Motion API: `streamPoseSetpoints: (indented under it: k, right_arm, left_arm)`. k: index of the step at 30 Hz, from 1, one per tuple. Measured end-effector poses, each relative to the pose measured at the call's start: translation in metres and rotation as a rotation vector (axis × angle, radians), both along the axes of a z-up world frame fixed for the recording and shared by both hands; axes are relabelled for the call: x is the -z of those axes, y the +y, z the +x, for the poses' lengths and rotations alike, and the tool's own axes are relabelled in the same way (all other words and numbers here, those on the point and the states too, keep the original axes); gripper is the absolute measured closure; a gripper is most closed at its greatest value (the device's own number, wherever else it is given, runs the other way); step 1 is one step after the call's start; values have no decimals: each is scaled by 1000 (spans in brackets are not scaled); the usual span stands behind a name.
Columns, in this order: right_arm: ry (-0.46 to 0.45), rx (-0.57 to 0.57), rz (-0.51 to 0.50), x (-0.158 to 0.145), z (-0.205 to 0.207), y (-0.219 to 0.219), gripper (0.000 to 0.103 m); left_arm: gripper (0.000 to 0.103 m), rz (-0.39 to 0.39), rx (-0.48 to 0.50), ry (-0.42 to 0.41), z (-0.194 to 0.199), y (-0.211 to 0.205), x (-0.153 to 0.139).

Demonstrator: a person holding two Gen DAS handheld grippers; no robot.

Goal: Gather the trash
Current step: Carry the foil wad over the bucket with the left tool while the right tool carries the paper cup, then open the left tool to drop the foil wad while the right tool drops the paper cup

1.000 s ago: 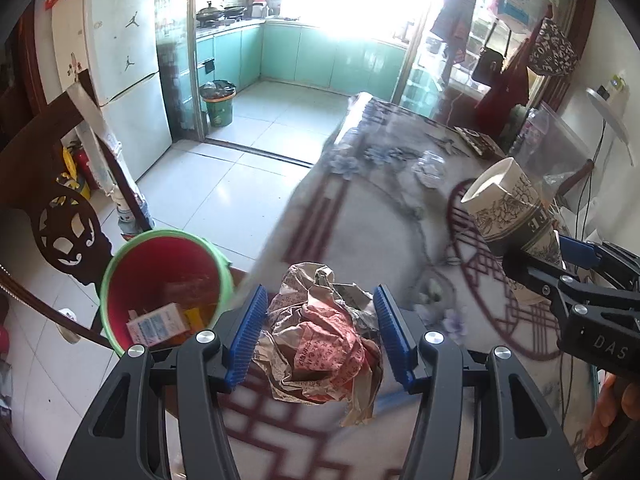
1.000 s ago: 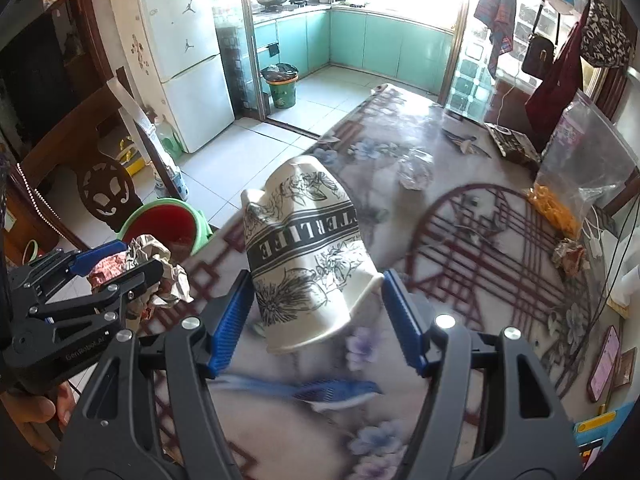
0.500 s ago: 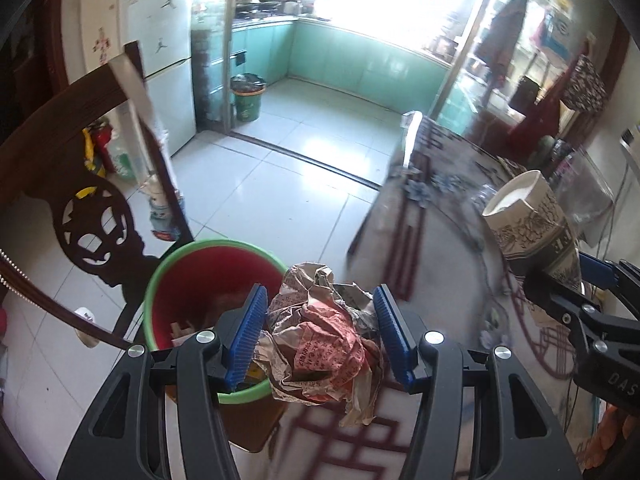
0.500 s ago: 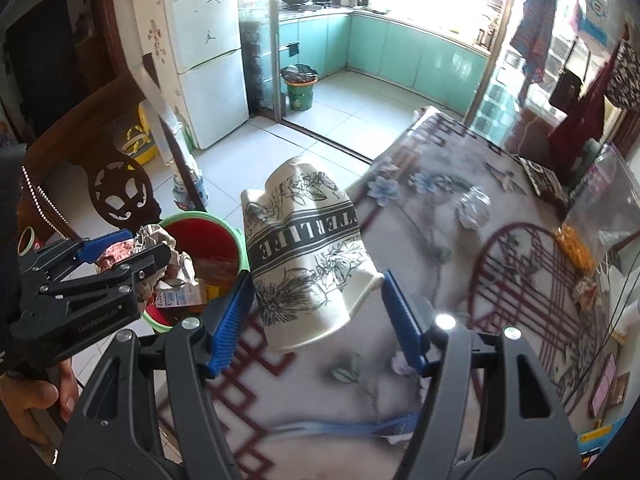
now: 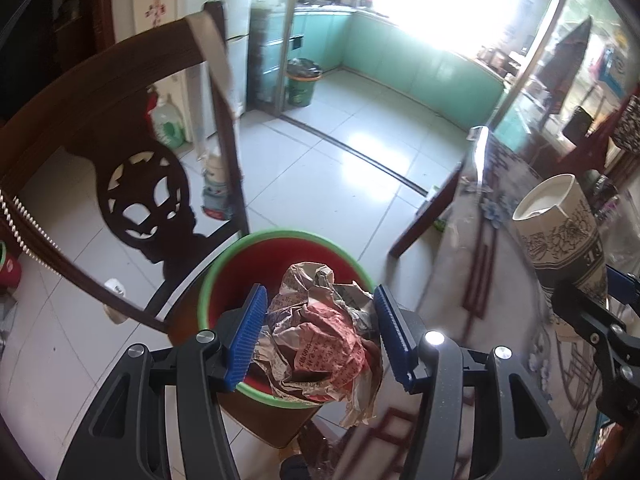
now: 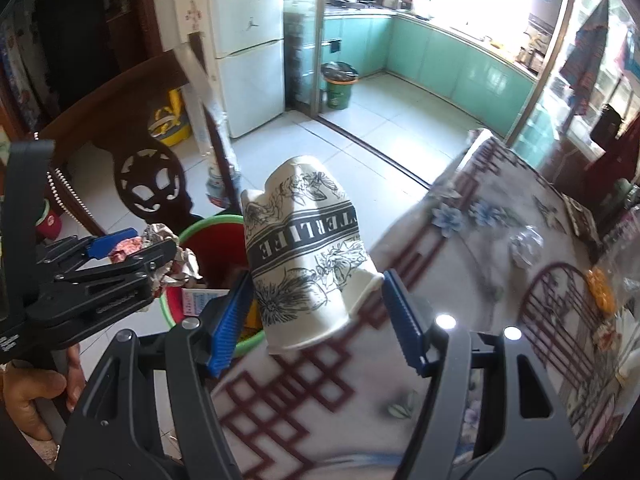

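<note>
My left gripper [image 5: 320, 332] is shut on a crumpled wad of printed paper wrapper [image 5: 320, 340] and hangs over the red bin with a green rim [image 5: 276, 240] on the floor beside the table. In the right wrist view that gripper [image 6: 132, 248] and its wad [image 6: 180, 264] show at the left, above the same bin [image 6: 208, 228]. My right gripper [image 6: 316, 320] is shut on a white paper cup with black flower print [image 6: 308, 256], held over the table's edge next to the bin. The cup [image 5: 560, 232] also appears at the right of the left wrist view.
A dark carved wooden chair [image 5: 132, 184] stands close behind the bin. The table [image 6: 500, 280] wears a flowered cloth under clear plastic and carries a crumpled clear wrapper [image 6: 528, 244] and a bag with orange bits [image 6: 600, 288]. A carton [image 6: 196, 300] lies in the bin. A person's hand [image 6: 32, 392] grips the left handle.
Both grippers have swept left off the table toward the bin, each keeping its load. The wad now hangs over the bin's mouth; the cup has reached the table's edge.
</note>
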State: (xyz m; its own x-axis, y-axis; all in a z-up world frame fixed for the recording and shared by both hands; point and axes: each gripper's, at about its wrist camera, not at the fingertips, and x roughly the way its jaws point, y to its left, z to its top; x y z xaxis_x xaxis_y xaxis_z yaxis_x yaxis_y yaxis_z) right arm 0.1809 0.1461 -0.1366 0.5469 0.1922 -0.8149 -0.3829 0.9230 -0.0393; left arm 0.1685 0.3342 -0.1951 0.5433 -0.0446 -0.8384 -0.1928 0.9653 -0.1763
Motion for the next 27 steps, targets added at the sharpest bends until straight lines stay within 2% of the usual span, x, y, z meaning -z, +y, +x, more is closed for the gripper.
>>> streamPoseSetpoints:
  k: [9,27]
  right_arm:
    - [59,-86,52,19,11,31,39]
    - [158,-182,76,52,22,64,39]
  left_arm:
    - [50,-17,-57,74,18,29,29]
    - [50,-41,-55,160,37,41,59]
